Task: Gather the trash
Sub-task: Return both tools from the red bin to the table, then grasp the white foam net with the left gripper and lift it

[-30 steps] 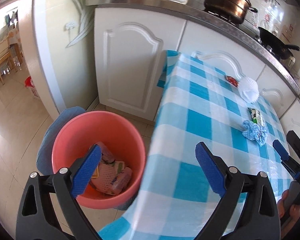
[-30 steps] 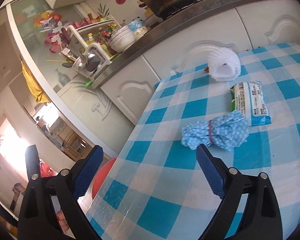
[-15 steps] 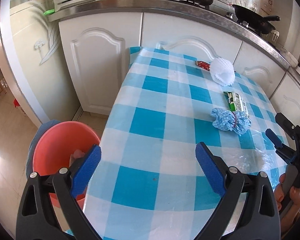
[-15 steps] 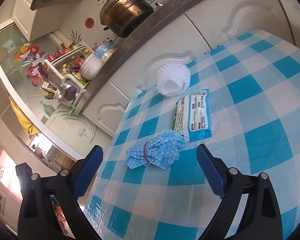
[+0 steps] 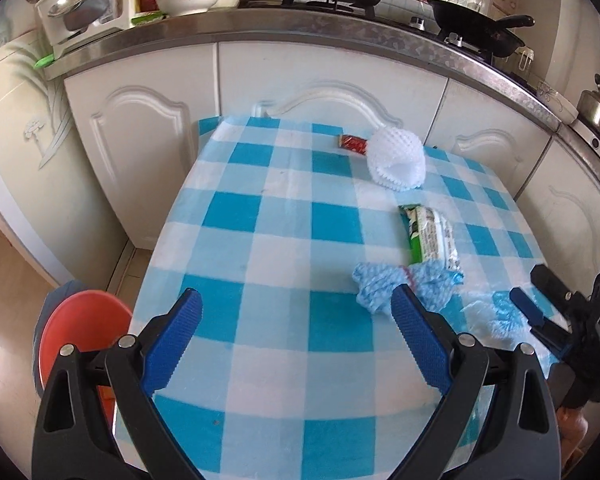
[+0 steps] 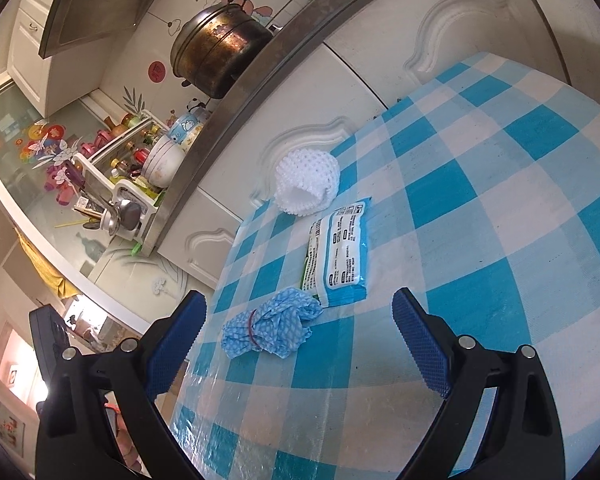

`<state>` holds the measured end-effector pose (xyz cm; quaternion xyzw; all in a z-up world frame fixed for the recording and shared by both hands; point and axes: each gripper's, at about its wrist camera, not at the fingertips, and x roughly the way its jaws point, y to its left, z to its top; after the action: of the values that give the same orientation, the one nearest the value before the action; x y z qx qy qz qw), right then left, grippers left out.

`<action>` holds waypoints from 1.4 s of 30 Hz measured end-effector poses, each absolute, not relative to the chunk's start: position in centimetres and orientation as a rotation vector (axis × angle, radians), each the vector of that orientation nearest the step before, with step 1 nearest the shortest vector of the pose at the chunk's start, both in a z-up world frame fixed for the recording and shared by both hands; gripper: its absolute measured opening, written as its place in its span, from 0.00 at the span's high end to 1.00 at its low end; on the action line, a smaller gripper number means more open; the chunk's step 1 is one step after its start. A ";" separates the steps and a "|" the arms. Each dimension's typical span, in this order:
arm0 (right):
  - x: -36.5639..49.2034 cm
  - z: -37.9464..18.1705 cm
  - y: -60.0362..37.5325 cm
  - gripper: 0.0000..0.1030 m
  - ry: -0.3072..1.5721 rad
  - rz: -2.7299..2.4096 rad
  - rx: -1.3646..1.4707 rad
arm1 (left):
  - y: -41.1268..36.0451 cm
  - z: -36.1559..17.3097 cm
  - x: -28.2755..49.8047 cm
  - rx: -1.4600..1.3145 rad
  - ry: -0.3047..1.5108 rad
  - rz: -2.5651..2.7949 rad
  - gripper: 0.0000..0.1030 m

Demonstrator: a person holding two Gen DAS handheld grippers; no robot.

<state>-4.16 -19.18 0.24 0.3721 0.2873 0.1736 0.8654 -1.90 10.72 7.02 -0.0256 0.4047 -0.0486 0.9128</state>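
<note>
Kitchen cabinets back the checked table, where a blue rag, wrapper and white foam net await collection. Both my left gripper and right gripper hang spread and empty; the red bin, probably their destination, sits beside the table.

Kitchen — white arched-panel cabinets under a steel-edged counter; blue-and-white checked tabletop; glossy beige floor tiles; daylight — bright doorway beyond.
</note>
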 end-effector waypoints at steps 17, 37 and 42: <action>-4.1 -1.0 -22.5 0.09 0.599 0.348 0.888 | -2.4 3.8 17.7 -0.009 0.941 -0.261 0.07; -4.3 -1.5 -23.7 0.09 0.592 0.401 0.954 | -1.4 8.2 23.2 0.016 0.654 -0.073 0.70; -4.4 -1.5 -23.8 0.09 0.589 0.406 0.958 | -1.1 7.9 23.3 -0.062 0.657 -0.103 0.70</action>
<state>-4.38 -23.76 -1.50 0.4508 0.2774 0.1913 0.8266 23.26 -1.06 7.94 -0.0305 0.3224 -0.0505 0.9447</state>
